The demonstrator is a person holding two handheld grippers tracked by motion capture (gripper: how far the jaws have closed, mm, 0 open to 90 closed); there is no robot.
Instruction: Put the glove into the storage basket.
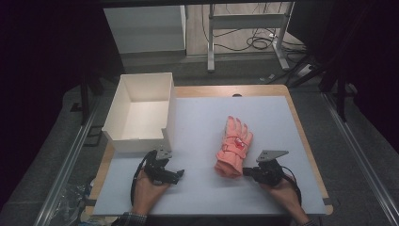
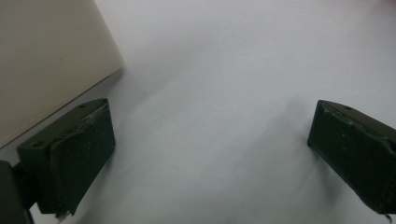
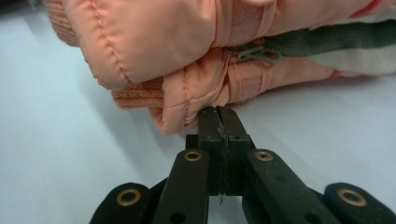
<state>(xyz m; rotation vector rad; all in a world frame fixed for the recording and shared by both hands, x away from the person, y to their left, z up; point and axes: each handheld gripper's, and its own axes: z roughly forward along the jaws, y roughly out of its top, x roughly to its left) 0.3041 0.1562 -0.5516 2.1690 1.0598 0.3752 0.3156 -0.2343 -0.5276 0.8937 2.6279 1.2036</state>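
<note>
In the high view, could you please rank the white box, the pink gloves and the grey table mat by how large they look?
1. Grey table mat
2. White box
3. Pink gloves

No close calls; each looks clearly smaller than the one above.

Your right gripper [image 3: 219, 112] tips meet the glove [image 3: 187, 56] cuff; any pinched fabric is hidden. Glove fingers run off-frame.
</note>
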